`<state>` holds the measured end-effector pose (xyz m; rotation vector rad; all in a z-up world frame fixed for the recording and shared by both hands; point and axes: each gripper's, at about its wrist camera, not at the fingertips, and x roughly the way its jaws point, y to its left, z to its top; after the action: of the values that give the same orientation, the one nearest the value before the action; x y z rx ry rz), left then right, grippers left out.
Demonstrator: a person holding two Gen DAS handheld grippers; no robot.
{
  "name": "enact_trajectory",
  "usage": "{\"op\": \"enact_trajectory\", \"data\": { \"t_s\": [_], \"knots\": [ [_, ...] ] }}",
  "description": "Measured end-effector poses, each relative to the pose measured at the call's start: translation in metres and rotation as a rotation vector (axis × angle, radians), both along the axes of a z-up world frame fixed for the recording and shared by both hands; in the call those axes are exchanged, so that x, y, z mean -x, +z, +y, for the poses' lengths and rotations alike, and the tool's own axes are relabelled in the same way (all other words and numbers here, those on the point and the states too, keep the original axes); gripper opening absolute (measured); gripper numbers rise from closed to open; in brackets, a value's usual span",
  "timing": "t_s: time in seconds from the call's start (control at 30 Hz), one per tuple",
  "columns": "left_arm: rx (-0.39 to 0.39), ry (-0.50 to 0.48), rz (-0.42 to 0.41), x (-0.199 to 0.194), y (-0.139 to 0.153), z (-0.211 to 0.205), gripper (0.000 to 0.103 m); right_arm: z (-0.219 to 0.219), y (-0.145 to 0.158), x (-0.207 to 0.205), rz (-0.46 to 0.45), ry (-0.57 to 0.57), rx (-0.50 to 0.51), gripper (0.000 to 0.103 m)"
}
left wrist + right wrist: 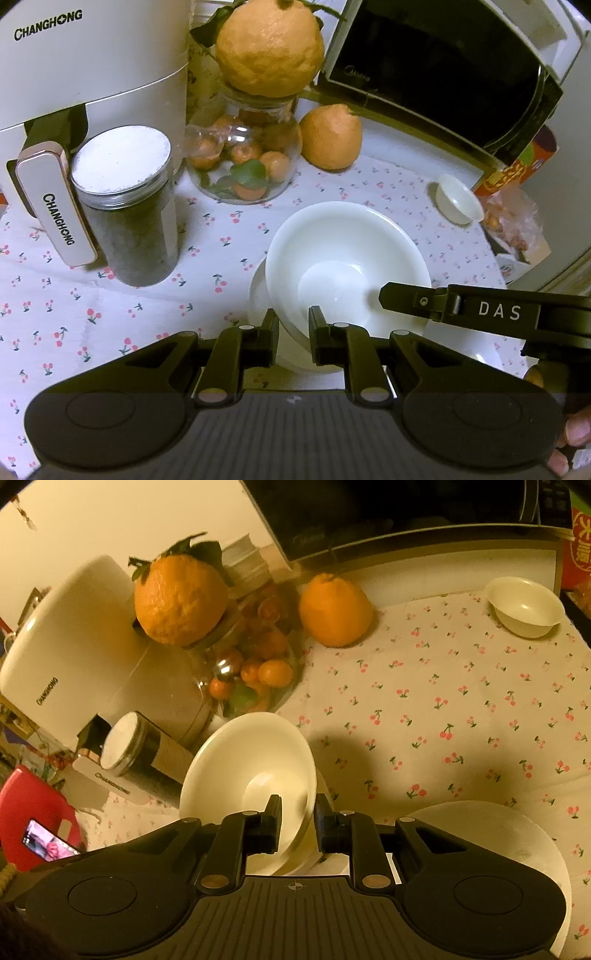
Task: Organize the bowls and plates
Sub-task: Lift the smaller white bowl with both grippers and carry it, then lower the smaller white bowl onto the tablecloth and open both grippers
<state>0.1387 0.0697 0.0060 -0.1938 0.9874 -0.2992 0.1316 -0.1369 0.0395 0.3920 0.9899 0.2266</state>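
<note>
Both grippers clamp the same white bowl (343, 258) from opposite sides. Left gripper (293, 325) jaws narrow, pinching the near rim of the bowl. Right gripper (297, 812) jaws narrow too, gripping the bowl's rim on its side; its arm reaches in from the right in the left wrist view. Bowl is tilted, sitting over another white dish (258, 299) on the cherry-print tablecloth (443, 709). Small white bowl (524, 607) sits well apart at the far right. Flat plate (491, 830) lies near the right gripper. Behind: dark jar (129, 206), glass jar of small oranges (243, 162), two big oranges, air fryer (92, 55), microwave (443, 74).
</note>
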Motion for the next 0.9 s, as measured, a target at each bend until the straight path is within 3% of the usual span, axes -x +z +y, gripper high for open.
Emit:
{"op": "enact_trajectory", "data": {
  "t_s": [0.37, 0.9],
  "knots": [
    [-0.080, -0.005, 0.038, -0.005, -0.012, -0.002, 0.016, 0.014, -0.015, -0.004, 0.043, 0.030, 0.044, 0.020],
    [-0.111, -0.003, 0.061, -0.008, -0.021, -0.004, 0.018, 0.019, -0.017, -0.004, 0.040, 0.060, 0.075, 0.021]
  ]
}}
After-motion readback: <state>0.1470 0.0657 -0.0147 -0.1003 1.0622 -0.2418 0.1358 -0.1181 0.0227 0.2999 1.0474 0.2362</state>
